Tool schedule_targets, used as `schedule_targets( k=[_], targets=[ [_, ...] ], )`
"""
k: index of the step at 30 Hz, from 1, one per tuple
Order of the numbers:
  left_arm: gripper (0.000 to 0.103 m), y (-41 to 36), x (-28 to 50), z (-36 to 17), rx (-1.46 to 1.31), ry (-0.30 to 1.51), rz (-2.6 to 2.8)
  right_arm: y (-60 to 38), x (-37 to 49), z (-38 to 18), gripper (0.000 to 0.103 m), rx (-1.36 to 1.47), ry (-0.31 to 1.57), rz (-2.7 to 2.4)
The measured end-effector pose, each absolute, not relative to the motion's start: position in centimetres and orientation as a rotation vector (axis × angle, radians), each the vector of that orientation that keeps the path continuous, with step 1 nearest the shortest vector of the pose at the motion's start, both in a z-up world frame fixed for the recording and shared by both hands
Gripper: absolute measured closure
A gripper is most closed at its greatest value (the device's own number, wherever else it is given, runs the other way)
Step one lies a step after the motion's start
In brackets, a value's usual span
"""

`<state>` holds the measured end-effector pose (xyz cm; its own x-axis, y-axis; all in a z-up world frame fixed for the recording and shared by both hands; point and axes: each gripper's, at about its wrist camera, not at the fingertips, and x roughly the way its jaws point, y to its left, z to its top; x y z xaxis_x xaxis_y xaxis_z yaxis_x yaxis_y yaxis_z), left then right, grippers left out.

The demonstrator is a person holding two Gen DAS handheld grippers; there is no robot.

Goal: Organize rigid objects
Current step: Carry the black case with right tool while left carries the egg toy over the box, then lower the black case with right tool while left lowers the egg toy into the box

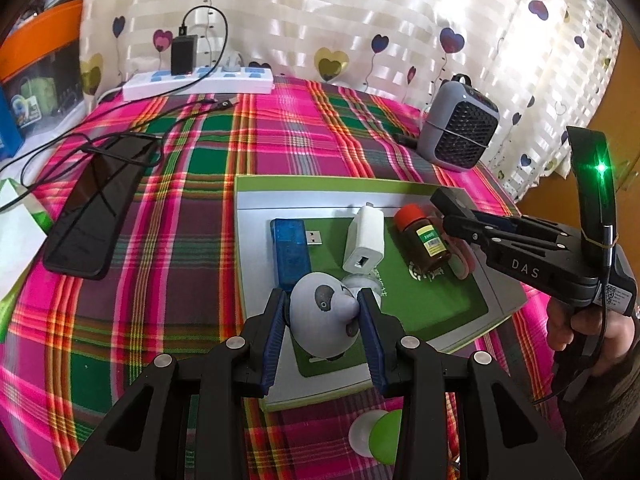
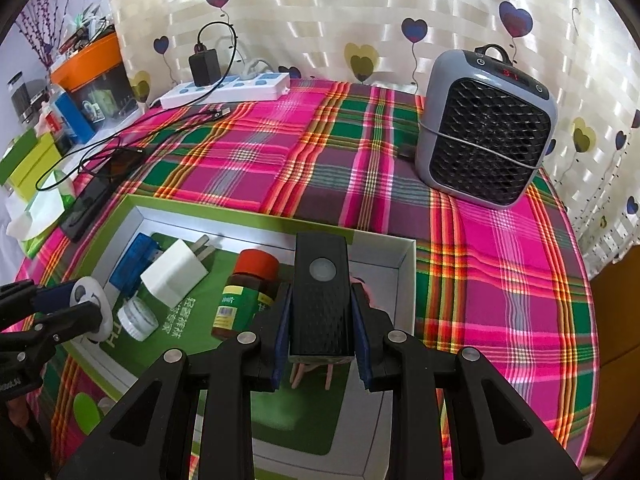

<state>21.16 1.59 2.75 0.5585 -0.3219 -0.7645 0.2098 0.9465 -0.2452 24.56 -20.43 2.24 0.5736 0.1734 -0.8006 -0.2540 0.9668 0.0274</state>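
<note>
A shallow green-and-white box (image 1: pixel 256 196) (image 2: pixel 132 210) lies on the plaid tablecloth. In it lie a blue USB stick (image 1: pixel 290 250) (image 2: pixel 134 260), a white charger plug (image 1: pixel 364 244) (image 2: pixel 176 276), a brown bottle with a red cap (image 1: pixel 424 236) (image 2: pixel 244 296) and a small white jar (image 2: pixel 138 318). My left gripper (image 1: pixel 324 312) (image 2: pixel 66 304) is shut on a white panda figure (image 1: pixel 324 320) (image 2: pixel 94 308) just above the box's near left part. My right gripper (image 2: pixel 320 320) (image 1: pixel 460 216) is shut on a black rectangular device (image 2: pixel 322 296) over the box's right part, beside the bottle.
A grey fan heater (image 1: pixel 460 128) (image 2: pixel 486 132) stands at the back right. A black phone (image 1: pixel 96 208) with cables lies left of the box. A white power strip (image 1: pixel 198 80) (image 2: pixel 228 90) with a charger lies at the back. A green-and-white round thing (image 1: pixel 376 434) lies in front of the box.
</note>
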Motion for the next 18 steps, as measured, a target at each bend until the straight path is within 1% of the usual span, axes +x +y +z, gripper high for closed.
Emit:
schedule_targets(
  k=[18],
  targets=[
    [0.068, 1.13, 21.82, 2.17, -0.122, 0.94, -0.312, -20.14, 25.2, 1.73, 0.074, -0.104, 0.935, 0.253]
  ],
)
